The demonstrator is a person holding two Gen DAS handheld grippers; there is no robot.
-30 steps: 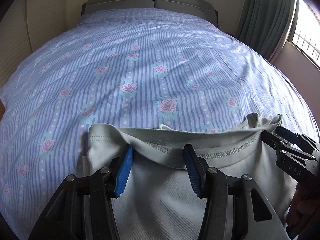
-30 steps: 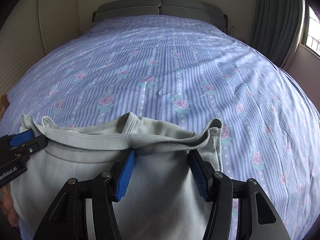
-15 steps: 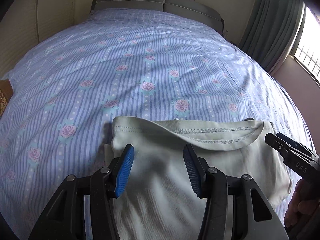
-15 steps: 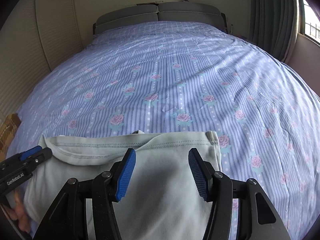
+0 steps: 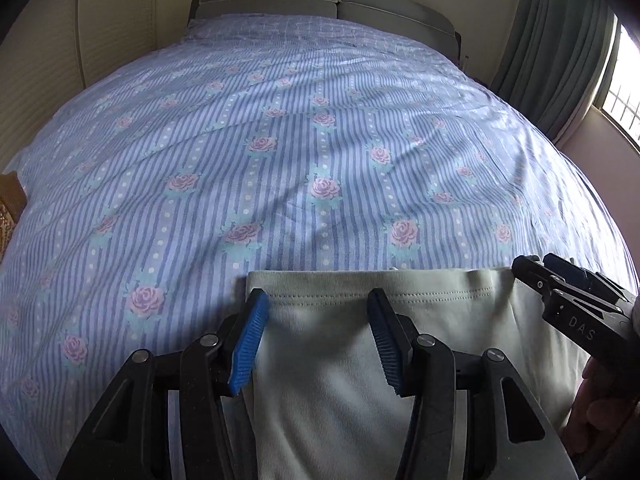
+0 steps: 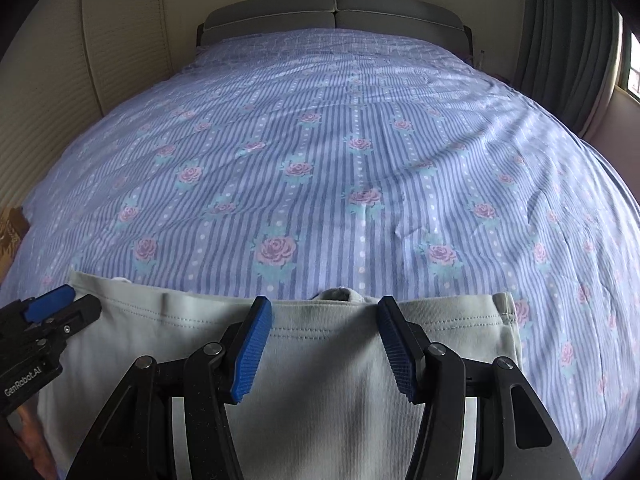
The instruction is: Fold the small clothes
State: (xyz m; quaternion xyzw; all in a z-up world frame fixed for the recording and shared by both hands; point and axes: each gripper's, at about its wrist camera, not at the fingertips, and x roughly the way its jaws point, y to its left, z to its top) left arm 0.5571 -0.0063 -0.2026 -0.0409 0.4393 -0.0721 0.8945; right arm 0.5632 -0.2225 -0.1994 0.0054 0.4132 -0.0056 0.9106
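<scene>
The pale green garment (image 5: 332,360) lies flat at the near edge of the bed (image 5: 304,152), with the left gripper (image 5: 316,340) and right gripper (image 6: 324,344) both spread wide above it, holding nothing.

Floral striped bedspread (image 5: 280,140) (blue), grey headboard (image 5: 320,0), curtained window (image 5: 620,92)

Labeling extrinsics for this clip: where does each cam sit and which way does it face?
Left wrist: on the left gripper, looking forward along its open blue-padded fingers over the pale green garment toward the headboard; the right gripper and part of a hand show at right.
Right wrist: on the right gripper, same heading; open fingers, with the left gripper at left.
Shared: garment's stitched hem, floral striped bedsheet, headboard, curtain, and each other's gripper.
</scene>
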